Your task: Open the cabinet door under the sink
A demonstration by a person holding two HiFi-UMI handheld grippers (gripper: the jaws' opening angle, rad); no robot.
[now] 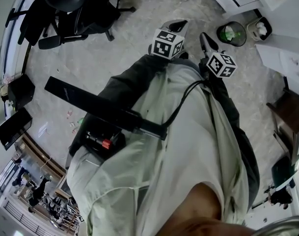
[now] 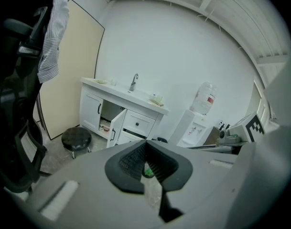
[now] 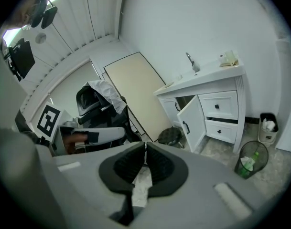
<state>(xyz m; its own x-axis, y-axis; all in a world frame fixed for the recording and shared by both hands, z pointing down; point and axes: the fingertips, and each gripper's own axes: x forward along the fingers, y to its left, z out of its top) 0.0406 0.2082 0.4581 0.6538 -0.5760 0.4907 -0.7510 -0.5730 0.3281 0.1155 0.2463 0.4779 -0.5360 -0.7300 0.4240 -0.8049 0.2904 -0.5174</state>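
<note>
Both grippers have their jaws closed tip to tip with nothing between them, the left gripper [image 2: 145,143] and the right gripper [image 3: 145,144] alike. One cabinet door [image 2: 116,127] of the sink cabinet [image 2: 136,122] already stands swung open, well apart from both grippers across the floor. It shows up and left of the left gripper's tips, up and right of the right's.
</note>
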